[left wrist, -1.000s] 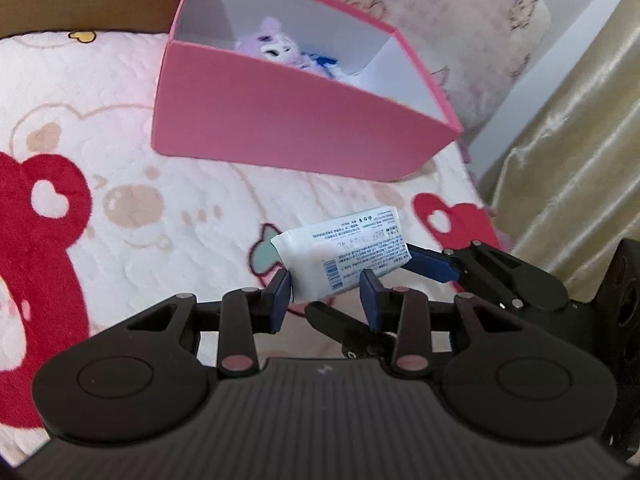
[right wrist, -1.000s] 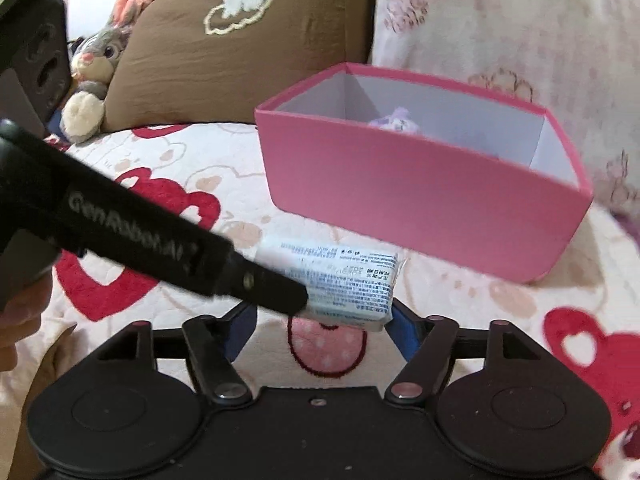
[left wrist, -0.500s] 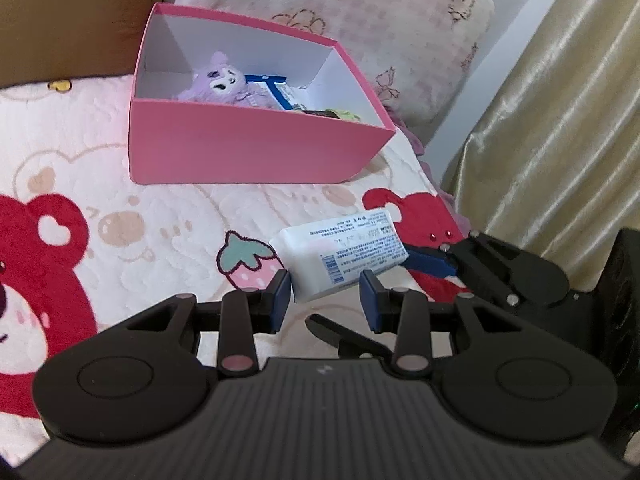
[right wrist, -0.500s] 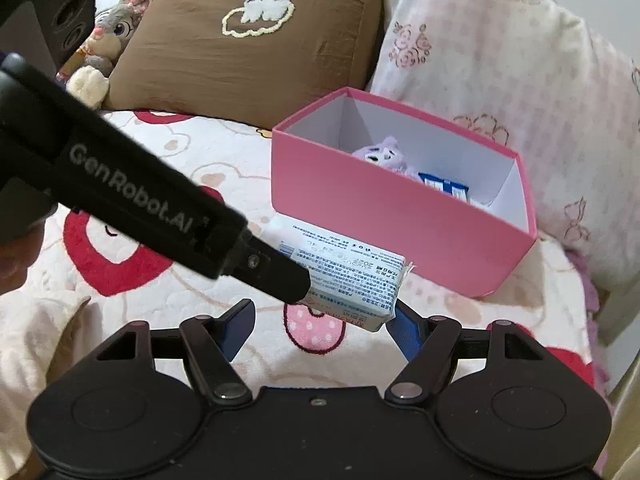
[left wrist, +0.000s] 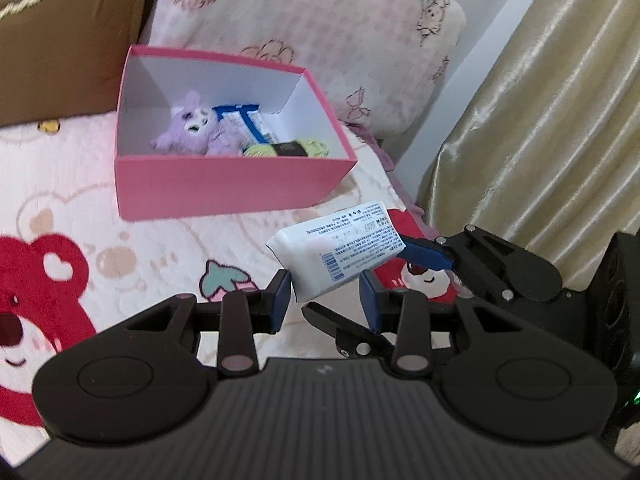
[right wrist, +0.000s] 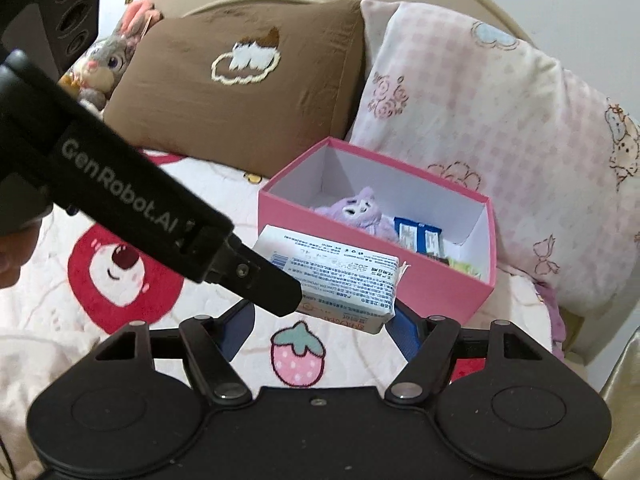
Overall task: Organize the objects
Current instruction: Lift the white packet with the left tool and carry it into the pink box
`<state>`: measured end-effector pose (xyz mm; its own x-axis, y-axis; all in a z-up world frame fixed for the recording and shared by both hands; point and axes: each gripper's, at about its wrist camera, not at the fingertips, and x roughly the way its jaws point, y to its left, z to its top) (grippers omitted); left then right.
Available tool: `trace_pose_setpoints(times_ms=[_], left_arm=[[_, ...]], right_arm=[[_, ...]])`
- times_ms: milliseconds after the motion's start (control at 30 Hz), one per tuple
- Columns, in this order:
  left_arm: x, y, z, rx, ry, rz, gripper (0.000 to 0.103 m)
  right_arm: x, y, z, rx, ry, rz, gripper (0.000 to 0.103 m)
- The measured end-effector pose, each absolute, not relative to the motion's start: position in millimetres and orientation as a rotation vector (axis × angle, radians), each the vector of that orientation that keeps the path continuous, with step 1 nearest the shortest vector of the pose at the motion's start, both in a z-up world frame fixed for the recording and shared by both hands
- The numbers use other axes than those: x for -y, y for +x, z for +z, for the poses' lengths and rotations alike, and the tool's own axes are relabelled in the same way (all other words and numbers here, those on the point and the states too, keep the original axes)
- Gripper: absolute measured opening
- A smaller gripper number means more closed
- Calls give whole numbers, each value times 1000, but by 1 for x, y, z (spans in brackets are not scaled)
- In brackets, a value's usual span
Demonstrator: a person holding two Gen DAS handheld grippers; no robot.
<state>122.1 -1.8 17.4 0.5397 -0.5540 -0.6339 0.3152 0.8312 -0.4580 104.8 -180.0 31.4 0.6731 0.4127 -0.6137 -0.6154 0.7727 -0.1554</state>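
Both grippers hold one white tissue pack (left wrist: 338, 250) in the air above the bed (left wrist: 132, 240). In the left wrist view the left gripper (left wrist: 324, 300) has its jaws closed on the pack's near end; the pack's long axis runs from 7 to 1 o'clock. The right gripper (right wrist: 320, 320) grips the same pack across its length, jaws wide, one blue pad on each end. The pink box (left wrist: 224, 184) sits at 11 o'clock, holding a purple plush toy (left wrist: 196, 132).
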Motion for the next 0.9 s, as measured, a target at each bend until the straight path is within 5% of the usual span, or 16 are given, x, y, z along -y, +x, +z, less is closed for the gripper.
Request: trace_pose_setpoints(times_ms=[633, 900], left_arm=[[18, 205, 78, -785, -324, -504, 36], [19, 250, 102, -739, -318, -488, 36]], right_arm=[[196, 174, 93, -494, -359, 567, 72], [207, 230, 102, -527, -285, 609, 51]])
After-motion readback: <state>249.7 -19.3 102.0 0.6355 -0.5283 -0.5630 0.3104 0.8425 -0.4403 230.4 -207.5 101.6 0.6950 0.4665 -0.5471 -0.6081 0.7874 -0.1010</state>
